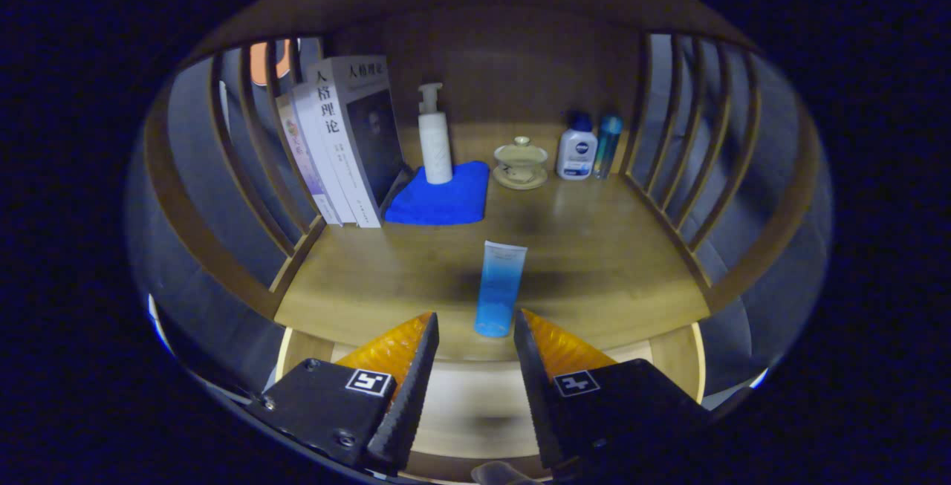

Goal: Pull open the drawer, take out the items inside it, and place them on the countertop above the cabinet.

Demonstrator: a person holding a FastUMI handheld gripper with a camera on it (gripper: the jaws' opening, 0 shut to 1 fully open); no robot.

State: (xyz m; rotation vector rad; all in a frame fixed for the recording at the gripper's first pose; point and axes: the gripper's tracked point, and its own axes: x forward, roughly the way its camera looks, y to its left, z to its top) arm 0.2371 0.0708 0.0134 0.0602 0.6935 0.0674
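At the upper left of the frame my view starts with the slatted side rail (245, 165) and the row of books (342, 143) leaning against it, then the pump bottle (435, 136) standing on the blue cloth (442, 199), all at the back of the countertop (594, 255). In the middle of the frame, lying flat near the front edge of that top, is the blue tube (499, 288), one of the drawer's items by my reckoning, its darker end pointing toward me and sitting just ahead of my gripper (475, 325). My two fingers are apart and clamped on nothing; the tube's near end lies in line with the gap between the tips but touches neither. Below them, at the bottom centre, the pale inside of the open drawer (475, 396) shows, and I cannot tell what lies in it. Right of centre stand the lidded teacup (521, 160) on its saucer, then the white bottle (577, 152) and slim blue bottle (607, 145) by the right rail. My judgement: the tube is set down, so I should draw straight back with the fingers wide, not brushing it off the edge, then tip down into the drawer to look for anything left
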